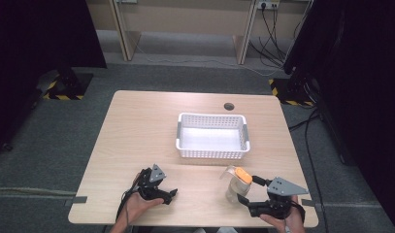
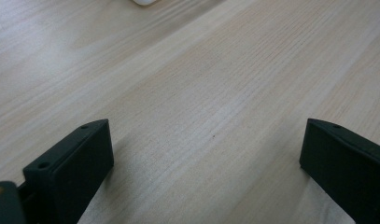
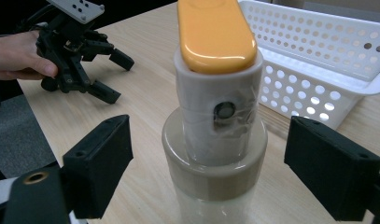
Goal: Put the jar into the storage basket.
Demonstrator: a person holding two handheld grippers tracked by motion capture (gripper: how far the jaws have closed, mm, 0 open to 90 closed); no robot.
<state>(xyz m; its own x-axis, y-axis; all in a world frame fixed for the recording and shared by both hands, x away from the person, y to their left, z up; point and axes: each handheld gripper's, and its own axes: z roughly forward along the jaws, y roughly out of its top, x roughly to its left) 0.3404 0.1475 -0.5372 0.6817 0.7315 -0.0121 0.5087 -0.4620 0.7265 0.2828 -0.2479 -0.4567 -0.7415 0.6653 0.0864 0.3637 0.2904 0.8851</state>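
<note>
A clear bottle (image 1: 236,187) with a white cap and an orange lid (image 3: 214,35) stands upright near the table's front right. My right gripper (image 1: 247,190) is open, one jaw on each side of the bottle (image 3: 215,154), with gaps between the pads and its body. My left gripper (image 1: 170,195) rests open low over bare wood at the front left, held by a hand. It also appears far off in the right gripper view (image 3: 110,77). Nothing lies between the left jaws.
A white perforated basket (image 1: 212,151) with nothing in it sits at the table's middle, just behind the bottle; its rim (image 3: 318,70) is close on the right in the right gripper view. A cable hole (image 1: 229,106) lies near the far edge.
</note>
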